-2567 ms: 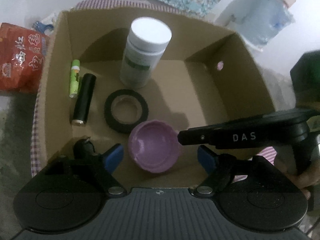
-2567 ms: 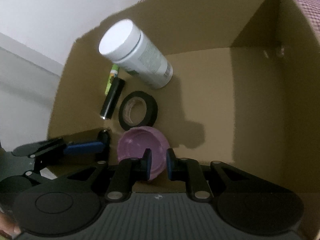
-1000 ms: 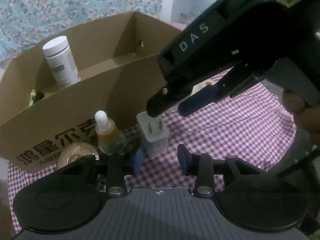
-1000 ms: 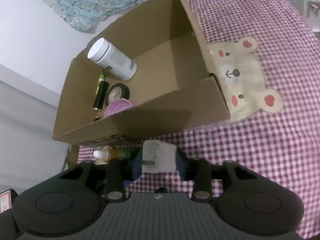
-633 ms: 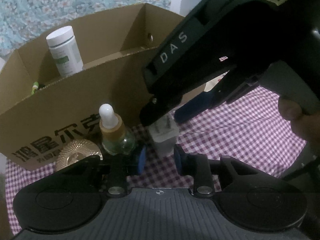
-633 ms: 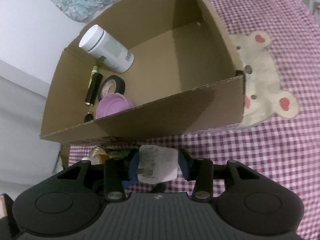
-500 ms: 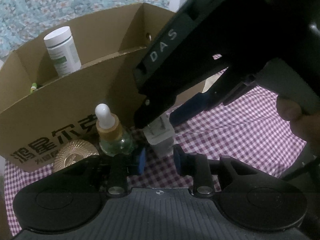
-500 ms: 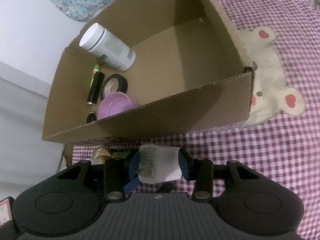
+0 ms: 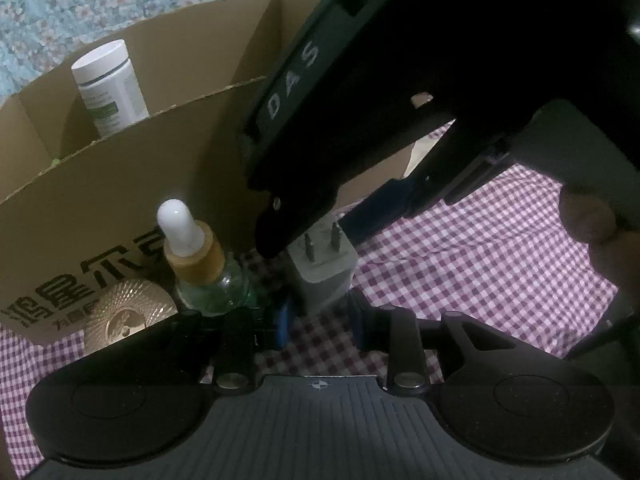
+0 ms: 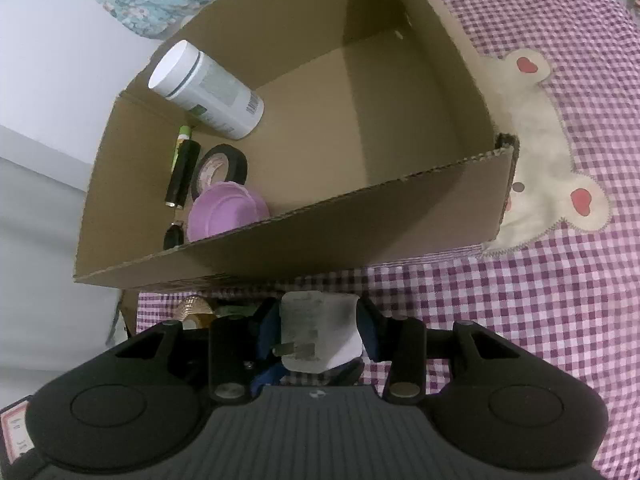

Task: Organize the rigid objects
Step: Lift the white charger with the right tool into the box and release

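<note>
- The right gripper (image 10: 319,338) is clenched on a white plug adapter (image 10: 318,334), its blue fingers (image 10: 267,334) pressing on both sides; the two metal prongs point toward the camera in the right wrist view.
- In the left wrist view the same adapter (image 9: 323,266) sits low, just in front of the cardboard box (image 9: 120,184), over the purple checked cloth (image 9: 480,264) (whether it touches the cloth I cannot tell).
- The left gripper (image 9: 320,318) is released, its fingers apart on either side of the adapter's lower end, not pressing on it.
- A glass dropper bottle (image 9: 202,264) stands upright just left of the adapter, with a gold ridged disc (image 9: 128,316) beside it against the box front.
- Inside the box (image 10: 360,128): a white bottle (image 10: 206,90) at the back, a black tape roll (image 10: 220,168), a purple lid (image 10: 228,210), a black tube (image 10: 183,172).
</note>
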### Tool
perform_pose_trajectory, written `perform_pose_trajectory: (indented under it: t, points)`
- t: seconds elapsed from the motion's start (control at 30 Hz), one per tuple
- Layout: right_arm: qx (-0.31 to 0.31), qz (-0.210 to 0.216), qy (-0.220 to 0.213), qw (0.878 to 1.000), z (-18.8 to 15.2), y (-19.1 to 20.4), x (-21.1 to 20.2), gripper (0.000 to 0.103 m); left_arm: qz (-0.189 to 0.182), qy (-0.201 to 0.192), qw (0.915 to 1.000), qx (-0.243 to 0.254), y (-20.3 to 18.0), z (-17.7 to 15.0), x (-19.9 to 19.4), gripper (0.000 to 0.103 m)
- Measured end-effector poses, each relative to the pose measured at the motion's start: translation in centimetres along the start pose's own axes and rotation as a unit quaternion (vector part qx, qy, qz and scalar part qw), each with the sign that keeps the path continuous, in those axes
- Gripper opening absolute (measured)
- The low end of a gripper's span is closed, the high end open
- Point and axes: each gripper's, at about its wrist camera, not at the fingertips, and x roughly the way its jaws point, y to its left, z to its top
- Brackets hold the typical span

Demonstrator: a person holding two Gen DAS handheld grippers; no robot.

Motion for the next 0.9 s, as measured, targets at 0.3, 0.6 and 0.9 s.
perform_pose_trajectory:
  t: [0.3,0.6,0.9]
  points:
    - [0.012,0.018,-0.007,1.000,-0.1,-0.9,0.6,0.043,0.003,-0.004,1.0000,-0.005,-0.6,0.1,-0.7,0.030]
    - [0.009,0.019,-0.027,0.999,-1.0,-0.9,-1.1,0.038,0.005,-0.021,0.9997,0.006,-2.3,-0.4,-3.3,0.030]
    - [-0.012,0.024,-0.070,0.997,-2.9,1.0,-6.3,0.038,0.014,-0.072,0.9969,0.028,-5.3,-0.5,-8.9,0.030]
